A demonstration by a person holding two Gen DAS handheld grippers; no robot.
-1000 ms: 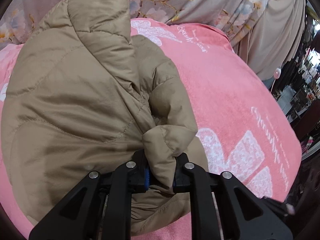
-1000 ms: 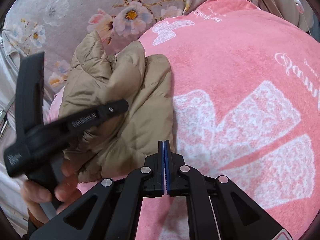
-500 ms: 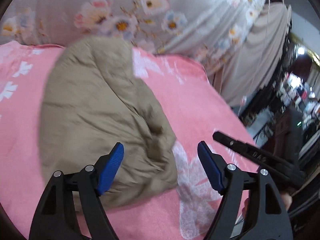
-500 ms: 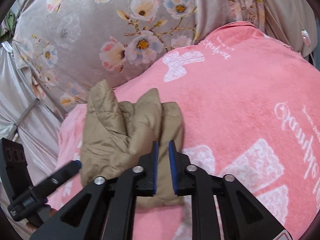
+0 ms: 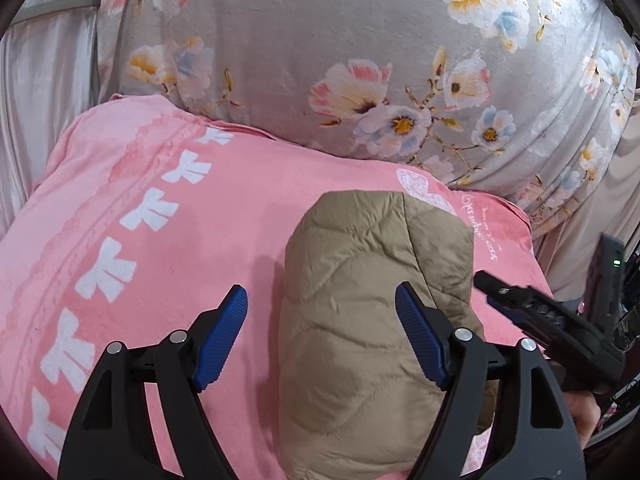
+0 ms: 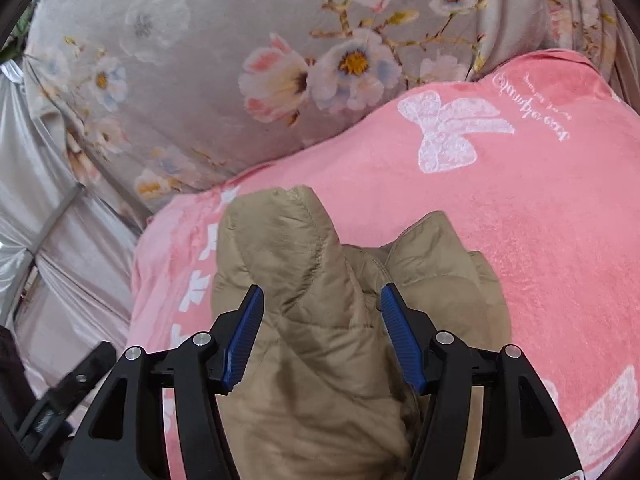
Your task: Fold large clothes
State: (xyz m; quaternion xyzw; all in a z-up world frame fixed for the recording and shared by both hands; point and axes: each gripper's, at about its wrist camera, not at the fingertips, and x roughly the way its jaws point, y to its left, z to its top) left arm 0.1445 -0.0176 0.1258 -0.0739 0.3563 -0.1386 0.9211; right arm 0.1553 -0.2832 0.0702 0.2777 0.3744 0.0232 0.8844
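Tan quilted puffer jacket (image 5: 372, 320) lay bundled on pink bow-print blanket (image 5: 160, 208) covering bed. Left hand-held gripper (image 5: 320, 336) stood wide, empty, above it. Right hand-held gripper (image 6: 320, 336) was opening, nothing pinched. Fold looked nearly finished; next move probably called for tidying upstanding corner.

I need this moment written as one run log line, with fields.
stage: fold released | jacket: folded bundle on pink blanket | left gripper: open, empty | right gripper: jaws opening, not gripping jacket

Pink blanket (image 5: 192, 248) with white bows, against grey floral fabric (image 5: 320, 32).
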